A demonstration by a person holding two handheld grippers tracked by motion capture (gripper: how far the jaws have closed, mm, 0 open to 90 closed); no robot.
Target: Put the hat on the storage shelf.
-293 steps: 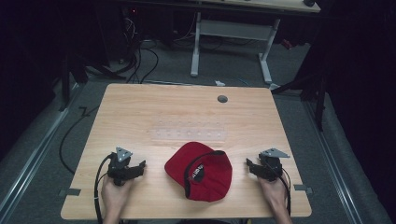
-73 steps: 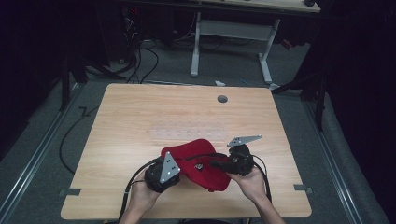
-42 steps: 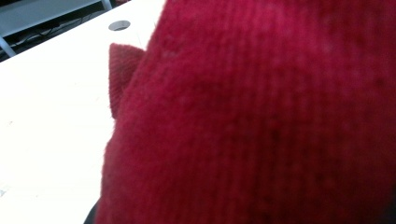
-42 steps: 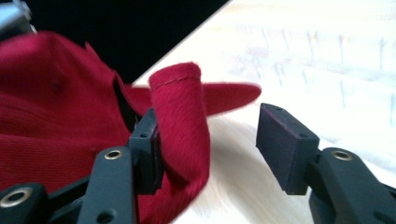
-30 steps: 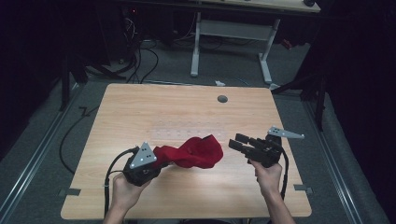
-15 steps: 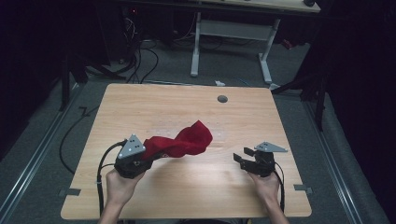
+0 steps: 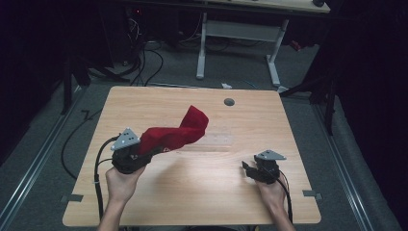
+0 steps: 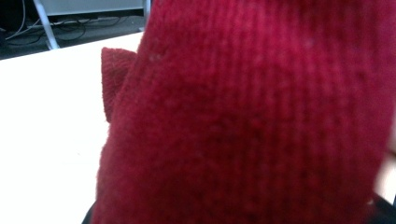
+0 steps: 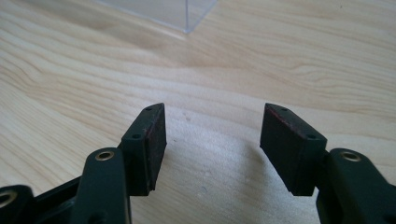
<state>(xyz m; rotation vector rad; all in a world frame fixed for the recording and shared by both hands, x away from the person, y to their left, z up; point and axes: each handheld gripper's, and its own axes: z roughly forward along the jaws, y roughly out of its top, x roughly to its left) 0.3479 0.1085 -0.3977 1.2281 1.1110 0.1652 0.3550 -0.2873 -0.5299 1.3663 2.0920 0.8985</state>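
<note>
Red cap (image 7: 174, 133) pinched aloft by left gripper (image 7: 139, 153); right gripper (image 7: 249, 171) fingers spread.

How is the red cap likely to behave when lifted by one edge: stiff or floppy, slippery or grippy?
Probably floppy: the cap twists and folds as it hangs from the left gripper. Its ribbed, fuzzy cloth, close up in the left gripper view, likely grips the jaws rather than slipping. It seems light, held off the table one-handed.
</note>
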